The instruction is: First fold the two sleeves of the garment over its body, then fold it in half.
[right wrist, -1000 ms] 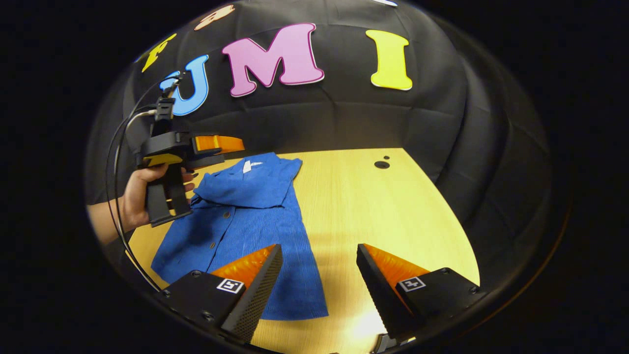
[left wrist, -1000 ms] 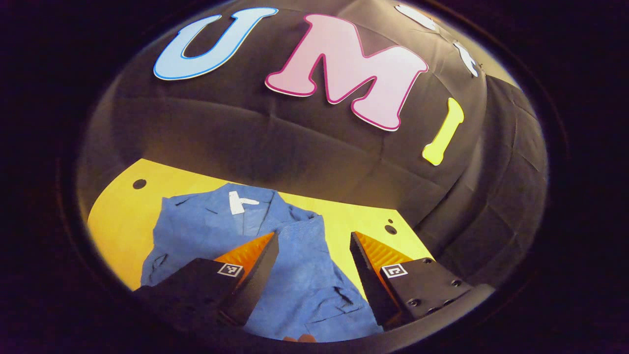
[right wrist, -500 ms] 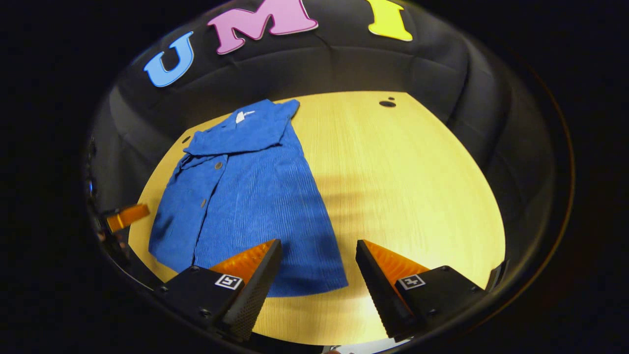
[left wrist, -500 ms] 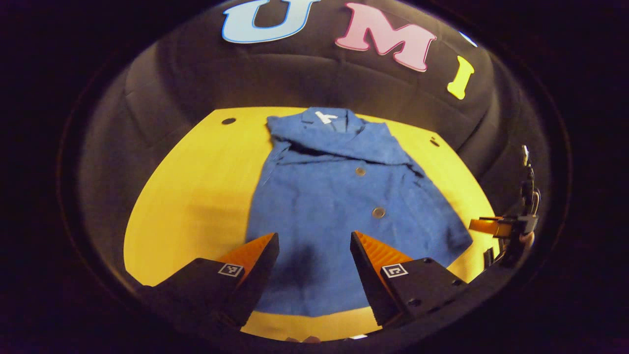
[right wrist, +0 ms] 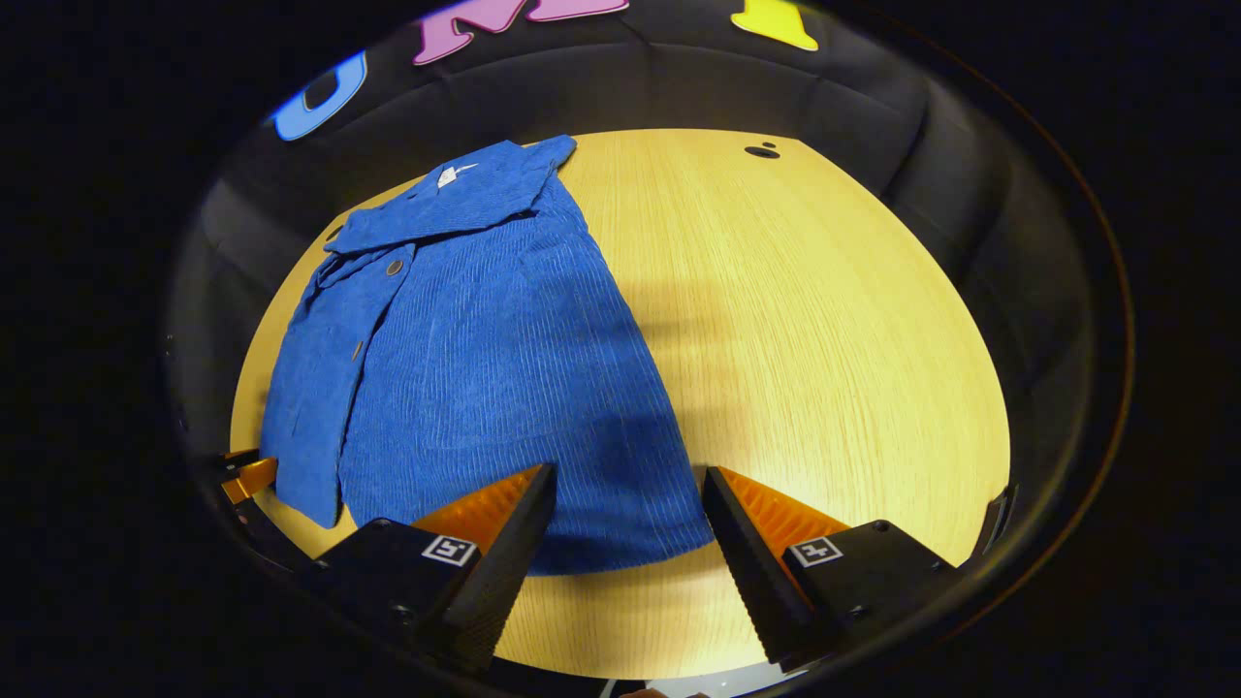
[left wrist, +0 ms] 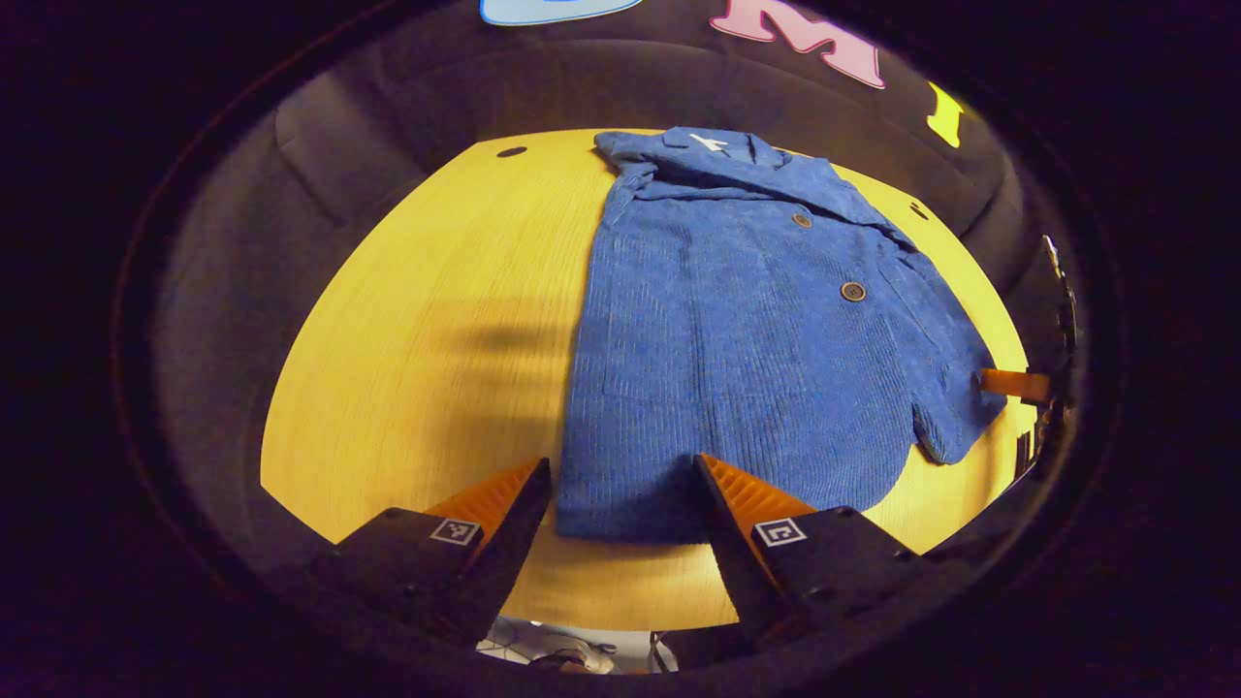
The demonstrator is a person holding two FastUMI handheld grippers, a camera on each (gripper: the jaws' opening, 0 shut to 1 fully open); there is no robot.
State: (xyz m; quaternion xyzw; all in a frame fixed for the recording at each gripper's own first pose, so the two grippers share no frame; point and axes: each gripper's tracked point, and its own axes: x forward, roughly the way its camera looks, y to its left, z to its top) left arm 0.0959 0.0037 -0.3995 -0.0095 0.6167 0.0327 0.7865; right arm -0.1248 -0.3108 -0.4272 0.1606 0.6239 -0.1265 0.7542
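Both grippers lowered; garment hem between fingers

A pale wooden desk is seen, ringed by the booth's black cloth wall. Small dark holes are set into the desk's far edge, one also at.

A big yellow wooden table with fine lines in the wood stands in the booth. A black cloth wall with soft folds goes round its far side and both sides. Small dark round holes sit near the table's far edge. Bright light falls on the tabletop, and soft grey shadows lie across it.
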